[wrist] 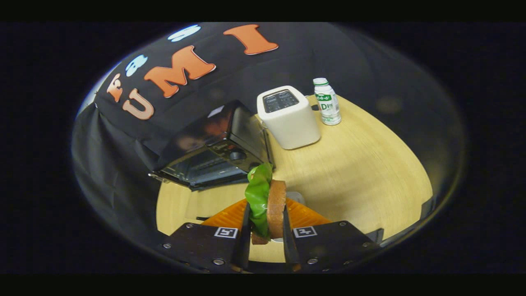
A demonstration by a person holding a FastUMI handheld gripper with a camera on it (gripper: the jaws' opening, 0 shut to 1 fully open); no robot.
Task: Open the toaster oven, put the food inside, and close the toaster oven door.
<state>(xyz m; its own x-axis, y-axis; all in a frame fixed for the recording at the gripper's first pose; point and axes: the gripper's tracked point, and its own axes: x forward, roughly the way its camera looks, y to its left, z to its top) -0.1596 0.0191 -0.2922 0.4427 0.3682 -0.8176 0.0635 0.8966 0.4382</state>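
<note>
Gripper view, tool clamping sandwich, toaster oven beyond

I am looking into a staged booth dressed as a kitchen corner, not a lived-in home. Black cloth is hanging as the wall behind everything, draping down past the edge of a pale wood-grain worktop. Kitchen appliances are sitting on that worktop: a black toaster oven with its glass door hanging open, and just beside it a white pop-up toaster. A small white bottle with a green cap is standing near the toaster. An orange plate is lying ahead of my tongs.
</note>
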